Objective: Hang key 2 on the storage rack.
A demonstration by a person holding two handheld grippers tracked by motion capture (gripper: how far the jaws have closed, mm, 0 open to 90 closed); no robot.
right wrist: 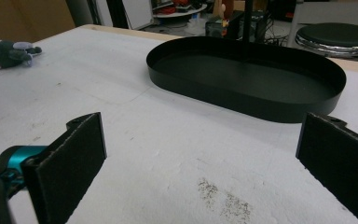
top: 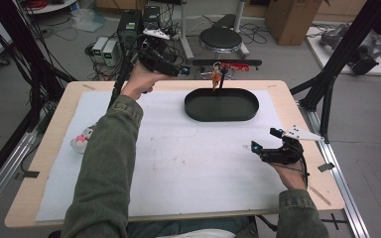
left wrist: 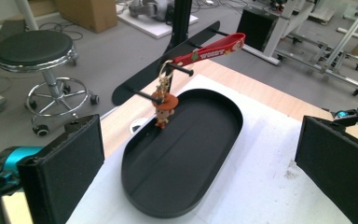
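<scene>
High view. My left gripper (top: pixel 171 67) is raised at 11 o'clock of the table, beyond the far edge of the white mat (top: pixel 178 163); this view does not settle its jaw state. Just at its 3 o'clock a cowboy-figure keychain (top: pixel 216 75) on a red strap (top: pixel 235 66) hangs from a black peg rack (top: pixel 226 63), over the far rim of an oval black tray (top: pixel 222 105). My right gripper (top: pixel 267 140) rests at 4 o'clock, jaws apart, holding nothing. A small plush toy (top: pixel 81 140) lies at 9 o'clock.

Left gripper view. My pads (left wrist: pixel 63 172) stand wide apart and empty. The keychain (left wrist: pixel 161 106) dangles at 12 o'clock between them, well ahead, its ring on a peg (left wrist: pixel 179 70), the strap (left wrist: pixel 209 49) running to 1 o'clock; the tray (left wrist: pixel 182 158) sits beneath.

Right gripper view. My pads (right wrist: pixel 81 144) are open over bare mat (right wrist: pixel 168 158); the tray (right wrist: pixel 247 77) is at 12 o'clock, the plush toy (right wrist: pixel 7 52) at 10.

Step judged in hand: reaching to take the keychain. Done well, I close on the figure or ring, not the strap, then slide it outward along the peg before lowering it towards the tray.
</scene>
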